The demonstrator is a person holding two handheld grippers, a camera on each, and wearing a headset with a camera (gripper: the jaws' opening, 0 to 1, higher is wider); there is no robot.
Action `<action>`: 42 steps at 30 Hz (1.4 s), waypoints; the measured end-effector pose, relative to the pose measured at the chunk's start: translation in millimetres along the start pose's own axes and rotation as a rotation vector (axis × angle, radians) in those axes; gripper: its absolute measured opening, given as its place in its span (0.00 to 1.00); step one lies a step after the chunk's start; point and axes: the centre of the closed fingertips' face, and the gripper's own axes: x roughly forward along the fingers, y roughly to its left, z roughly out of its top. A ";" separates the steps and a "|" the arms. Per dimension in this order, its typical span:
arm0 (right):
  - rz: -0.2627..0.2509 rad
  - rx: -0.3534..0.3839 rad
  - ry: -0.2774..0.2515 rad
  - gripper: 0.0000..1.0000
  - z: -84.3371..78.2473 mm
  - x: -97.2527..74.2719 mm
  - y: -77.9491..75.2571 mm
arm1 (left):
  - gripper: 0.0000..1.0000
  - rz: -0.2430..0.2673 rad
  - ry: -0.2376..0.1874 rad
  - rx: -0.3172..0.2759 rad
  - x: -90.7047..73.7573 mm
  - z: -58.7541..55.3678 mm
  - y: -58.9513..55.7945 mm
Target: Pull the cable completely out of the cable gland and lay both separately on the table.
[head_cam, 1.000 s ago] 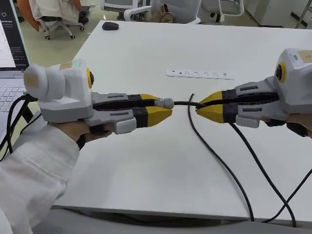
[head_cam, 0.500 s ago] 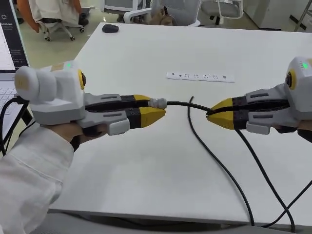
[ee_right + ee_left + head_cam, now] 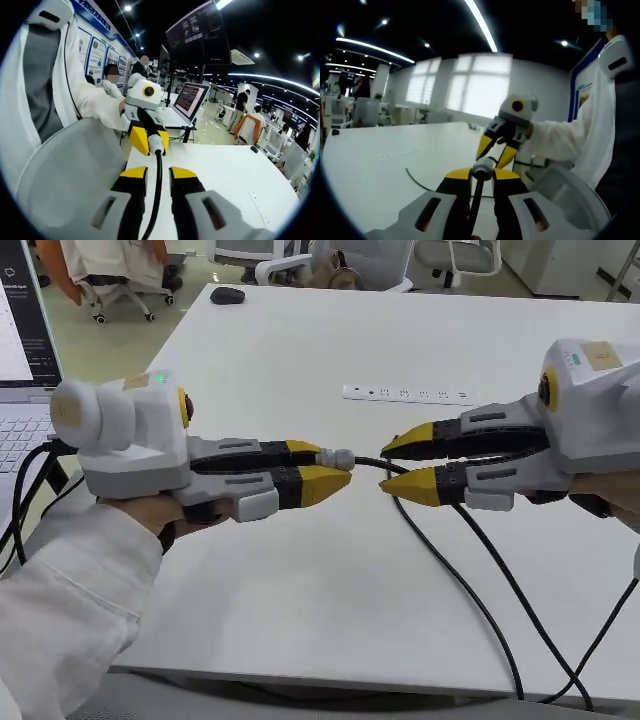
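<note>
The white surface spreads under the grey cable gland. The left gripper holds this gland tightly between its fingers, above the surface. Just to the right of the gland, the right gripper has its fingers apart. The black cable passes loosely between them and goes into the gland.

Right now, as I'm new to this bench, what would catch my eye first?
Mid-table, the left hand-held gripper clamps a grey cable gland, with the black cable running from it between the open jaws of the right hand-held gripper. The cable then trails toward the near table edge.
</note>
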 end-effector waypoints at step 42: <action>-0.072 0.062 0.058 0.02 -36.7 -24.5 -21.0 | 0.17 0.034 -0.041 -0.012 -22.8 6.3 15.0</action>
